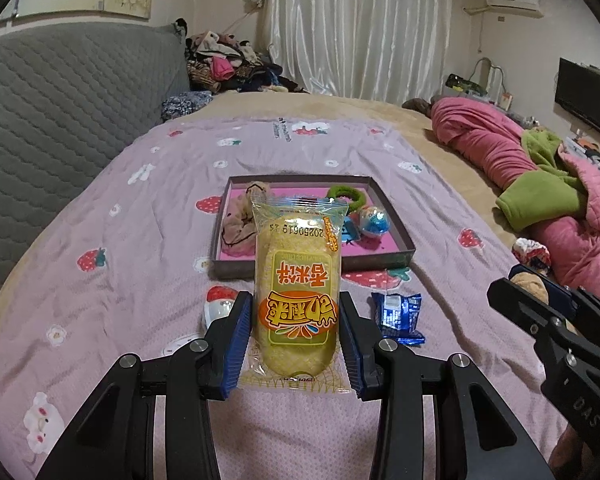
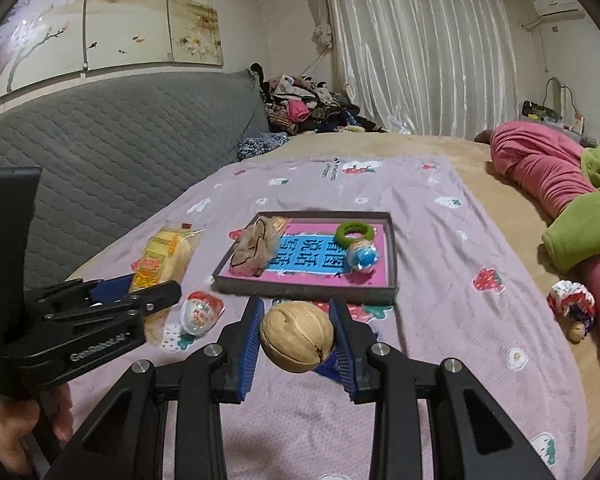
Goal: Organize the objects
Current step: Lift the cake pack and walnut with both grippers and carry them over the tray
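Above the pink strawberry blanket (image 1: 140, 216), my left gripper (image 1: 296, 336) held one yellow snack packet (image 1: 296, 272), pads pressed on both its sides. My right gripper (image 2: 296, 340) clamped one tan nut (image 2: 296, 336). Just ahead lay one shallow box (image 2: 392, 256): beige scrunchie (image 2: 254, 250), green ring (image 2: 356, 232), blue-and-white ball (image 2: 364, 256). Beside the box: one capsule toy (image 2: 200, 312), one blue wrapper (image 1: 400, 316).
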The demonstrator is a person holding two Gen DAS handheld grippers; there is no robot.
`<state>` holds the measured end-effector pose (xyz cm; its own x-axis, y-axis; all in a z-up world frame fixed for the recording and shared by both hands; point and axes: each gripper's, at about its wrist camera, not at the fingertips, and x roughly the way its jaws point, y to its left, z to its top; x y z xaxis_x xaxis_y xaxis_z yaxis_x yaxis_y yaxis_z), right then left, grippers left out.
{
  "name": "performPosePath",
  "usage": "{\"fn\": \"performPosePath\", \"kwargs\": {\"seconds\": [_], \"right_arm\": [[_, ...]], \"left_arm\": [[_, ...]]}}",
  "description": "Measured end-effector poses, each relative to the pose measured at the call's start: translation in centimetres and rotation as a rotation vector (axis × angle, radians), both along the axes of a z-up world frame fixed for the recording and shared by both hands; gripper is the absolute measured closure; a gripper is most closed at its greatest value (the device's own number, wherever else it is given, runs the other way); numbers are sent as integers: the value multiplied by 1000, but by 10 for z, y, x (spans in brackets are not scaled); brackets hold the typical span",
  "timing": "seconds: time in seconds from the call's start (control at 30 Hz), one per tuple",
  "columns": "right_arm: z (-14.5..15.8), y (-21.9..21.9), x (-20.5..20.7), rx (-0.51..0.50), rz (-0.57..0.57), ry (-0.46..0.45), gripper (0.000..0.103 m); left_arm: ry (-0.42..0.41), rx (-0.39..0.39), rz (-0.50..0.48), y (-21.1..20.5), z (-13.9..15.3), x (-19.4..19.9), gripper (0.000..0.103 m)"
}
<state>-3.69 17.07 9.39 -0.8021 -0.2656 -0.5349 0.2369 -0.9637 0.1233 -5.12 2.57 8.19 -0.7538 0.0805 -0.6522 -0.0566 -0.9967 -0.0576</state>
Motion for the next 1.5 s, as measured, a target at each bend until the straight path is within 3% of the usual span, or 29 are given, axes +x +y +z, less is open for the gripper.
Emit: {"fn": "performPosePath", "kwargs": {"seconds": [0.57,1.5], "right_arm": [[18,-3,-23,78,-51,15,69],[54,-17,-68,94,-46,49,69]], "left_arm": [[26,-19,-9,-3,21,-14,60],[49,-22,2,-12,50,-64,60]]}}
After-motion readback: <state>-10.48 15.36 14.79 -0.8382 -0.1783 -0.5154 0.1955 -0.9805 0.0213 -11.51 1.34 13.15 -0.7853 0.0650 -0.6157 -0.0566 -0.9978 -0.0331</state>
